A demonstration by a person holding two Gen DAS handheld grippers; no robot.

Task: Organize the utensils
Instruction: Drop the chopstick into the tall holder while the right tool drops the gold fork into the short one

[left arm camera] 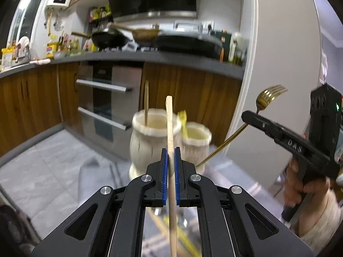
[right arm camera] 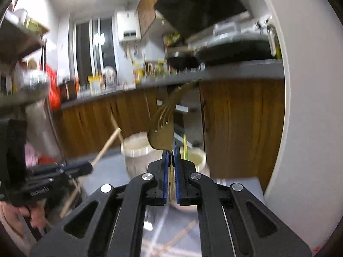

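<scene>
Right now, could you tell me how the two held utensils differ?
The chopstick is pale, straight wood; the fork is shiny gold metal with tines. The left gripper holds the chopstick upright; the right gripper holds the fork slanted. Both are clamped in shut jaws.

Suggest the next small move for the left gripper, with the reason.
Probably carry the wooden chopstick forward over the left cream holder and lower it in. The left gripper is shut on that stick, and the holder already has a similar wooden stick standing in it. The right gripper holds the gold fork; the right cream holder shows a yellow utensil.
</scene>
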